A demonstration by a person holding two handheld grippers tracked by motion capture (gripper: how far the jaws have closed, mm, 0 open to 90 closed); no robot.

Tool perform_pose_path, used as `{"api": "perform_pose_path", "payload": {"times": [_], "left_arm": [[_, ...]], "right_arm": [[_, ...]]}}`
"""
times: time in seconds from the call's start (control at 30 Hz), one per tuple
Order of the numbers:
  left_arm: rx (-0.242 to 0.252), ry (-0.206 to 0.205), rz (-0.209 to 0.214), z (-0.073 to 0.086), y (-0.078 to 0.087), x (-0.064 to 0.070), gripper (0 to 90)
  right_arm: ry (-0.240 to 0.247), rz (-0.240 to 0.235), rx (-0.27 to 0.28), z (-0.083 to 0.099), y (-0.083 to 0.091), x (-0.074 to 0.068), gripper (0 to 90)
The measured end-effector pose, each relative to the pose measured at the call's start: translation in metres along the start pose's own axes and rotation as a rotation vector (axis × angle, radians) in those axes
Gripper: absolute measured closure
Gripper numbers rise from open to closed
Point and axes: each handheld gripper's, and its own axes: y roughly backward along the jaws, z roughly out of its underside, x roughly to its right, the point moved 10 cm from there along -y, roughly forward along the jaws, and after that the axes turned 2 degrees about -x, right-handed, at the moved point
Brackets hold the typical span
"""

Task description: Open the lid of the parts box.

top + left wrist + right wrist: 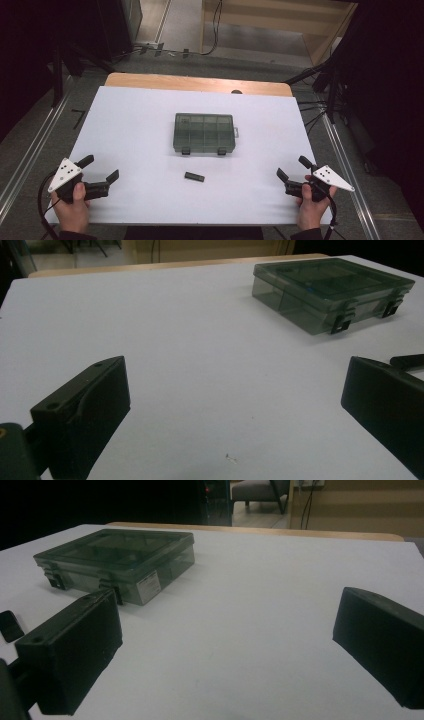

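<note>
Closed compartment box point(204, 133) sits mid-table, a small black piece point(194, 176) just before it. Left gripper point(102, 168) and right gripper point(291, 167) rest wide-jawed, holding nothing.

A smoky transparent plastic compartment box point(204, 133) with a shut lid lies at the middle of the white rectangular tabletop point(135, 125), and a small flat black rectangular block point(194, 176) lies on the same top at six o'clock from the box, near it but apart. The black two-jaw left gripper point(102, 169) sits over the table's corner at eight o'clock from the box, and the black two-jaw right gripper point(293, 167) over the corner at four o'clock, both well apart from box and block. A bare strip of light wooden table edge point(200, 82) runs behind the white top at twelve o'clock.
</note>
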Motion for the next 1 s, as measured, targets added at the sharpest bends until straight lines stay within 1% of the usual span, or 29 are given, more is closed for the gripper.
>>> {"api": "perform_pose_path", "payload": {"times": [0.3,0.37,0.43,0.47,0.53,0.6,0.63,0.7,0.73,0.77,0.8,0.83,0.87,0.9,0.93,0.97,1.0], "left_arm": [[0.015,0.001,0.023,-0.006,-0.005,0.010,0.0],[0.020,0.011,0.030,-0.007,-0.006,0.012,0.0],[0.018,0.007,0.034,-0.009,-0.007,0.014,0.0],[0.020,0.007,0.051,-0.011,-0.008,0.019,0.0],[0.019,0.000,0.067,-0.014,-0.009,0.024,0.0],[0.019,-0.008,0.082,-0.017,-0.011,0.029,0.0],[0.019,-0.008,0.082,-0.017,-0.011,0.029,0.0],[0.024,-0.009,0.100,-0.024,-0.013,0.034,0.0],[0.024,-0.009,0.100,-0.024,-0.013,0.034,0.0],[0.032,0.000,0.125,-0.029,-0.014,0.038,2.0],[0.032,0.000,0.125,-0.029,-0.014,0.038,7.3],[0.031,0.000,0.144,-0.031,-0.014,0.040,7.3],[0.030,0.003,0.178,-0.035,-0.017,0.046,18.0],[0.026,0.003,0.181,-0.037,-0.019,0.047,16.4],[0.023,0.005,0.183,-0.038,-0.021,0.049,17.6],[0.023,0.005,0.183,-0.038,-0.021,0.049,20.2],[0.020,0.009,0.201,-0.042,-0.024,0.053,22.7]], "right_arm": [[0.019,-0.018,-0.011,-0.001,-0.002,-0.004,0.0],[0.018,-0.030,-0.018,-0.001,-0.004,-0.008,0.0],[0.023,-0.039,-0.024,-0.001,-0.005,-0.011,0.0],[0.025,-0.046,-0.027,-0.002,-0.005,-0.013,0.0],[0.029,-0.056,-0.028,-0.004,-0.005,-0.016,0.0],[0.031,-0.066,-0.023,-0.007,-0.006,-0.019,0.0],[0.031,-0.071,-0.022,-0.009,-0.006,-0.021,0.0],[0.039,-0.085,-0.024,-0.012,-0.007,-0.025,0.0],[0.039,-0.085,-0.024,-0.012,-0.007,-0.025,0.0],[0.044,-0.100,-0.025,-0.015,-0.008,-0.030,0.0],[0.044,-0.100,-0.025,-0.015,-0.008,-0.030,0.0],[0.046,-0.113,-0.022,-0.017,-0.009,-0.033,0.0],[0.045,-0.129,-0.025,-0.021,-0.012,-0.038,0.0],[0.054,-0.130,-0.028,-0.023,-0.013,-0.040,0.0],[0.060,-0.135,-0.032,-0.025,-0.015,-0.042,2.0],[0.058,-0.136,-0.025,-0.028,-0.015,-0.044,10.0],[0.061,-0.139,-0.012,-0.031,-0.016,-0.045,16.9]]}}
